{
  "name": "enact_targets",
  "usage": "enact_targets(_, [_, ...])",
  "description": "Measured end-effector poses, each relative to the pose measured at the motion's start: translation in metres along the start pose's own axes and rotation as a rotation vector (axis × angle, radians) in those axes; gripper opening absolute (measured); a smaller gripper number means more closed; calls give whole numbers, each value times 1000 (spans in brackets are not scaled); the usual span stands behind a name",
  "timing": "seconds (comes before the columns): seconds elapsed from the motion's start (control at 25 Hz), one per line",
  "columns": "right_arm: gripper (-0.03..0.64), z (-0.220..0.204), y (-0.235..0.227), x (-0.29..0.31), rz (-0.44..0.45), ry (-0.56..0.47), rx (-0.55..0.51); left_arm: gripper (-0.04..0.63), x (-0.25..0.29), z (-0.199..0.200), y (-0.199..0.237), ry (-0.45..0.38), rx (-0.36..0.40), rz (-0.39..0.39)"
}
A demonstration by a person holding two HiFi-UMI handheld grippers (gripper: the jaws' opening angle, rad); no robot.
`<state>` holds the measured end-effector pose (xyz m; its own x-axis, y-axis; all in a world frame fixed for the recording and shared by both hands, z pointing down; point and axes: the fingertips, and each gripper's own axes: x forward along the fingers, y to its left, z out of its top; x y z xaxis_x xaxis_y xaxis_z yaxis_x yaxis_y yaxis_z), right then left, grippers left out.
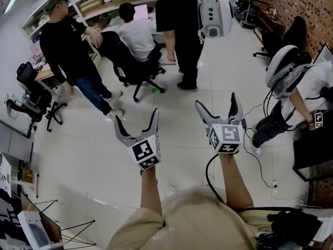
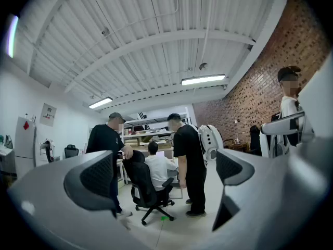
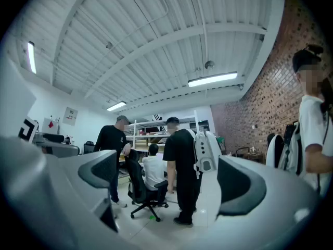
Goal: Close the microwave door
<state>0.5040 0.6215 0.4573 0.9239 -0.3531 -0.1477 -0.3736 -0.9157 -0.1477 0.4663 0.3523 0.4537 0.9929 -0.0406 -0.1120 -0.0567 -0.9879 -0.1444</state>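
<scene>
Floor (image 1: 171, 113): white tile, wide open ahead of both grippers, running up to the desk group.
Brick wall (image 2: 250, 95): hems in the right side.
People: four. Capped person (image 1: 67, 46) and backpack wearer (image 1: 179, 20) stand ahead, seated person (image 1: 136, 35) sits between them, fourth person (image 1: 307, 92) is close at the right.
Office chairs: two at the left, occupied chair (image 1: 138, 72) and empty chair (image 1: 31, 98).
Grippers: two, left gripper (image 1: 136, 116) beside right gripper (image 1: 216, 100), fingers spread wide, nothing between them.
Microwave: in no view, so cannot tell where.

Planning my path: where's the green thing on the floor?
Head view, upper centre: the green thing lies on the tiles by the seated person's black chair base.
</scene>
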Motion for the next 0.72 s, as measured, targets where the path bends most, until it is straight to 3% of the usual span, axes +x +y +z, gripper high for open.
enact_targets(0.16, [589,0,-6,5,68,11,5,595,-6,5,-14,6,22,39])
enact_targets(0.32, [589,-19,18,17,214,32,15,595,-26,-4,-3,36,57,134])
enact_targets(0.56, [589,-66,85,32,465,45,40,595,-82,-39,40,64,80,349])
enact_targets(0.72, [589,-101,168,29,682,94,80,595,-155,-56,87,98,89,555])
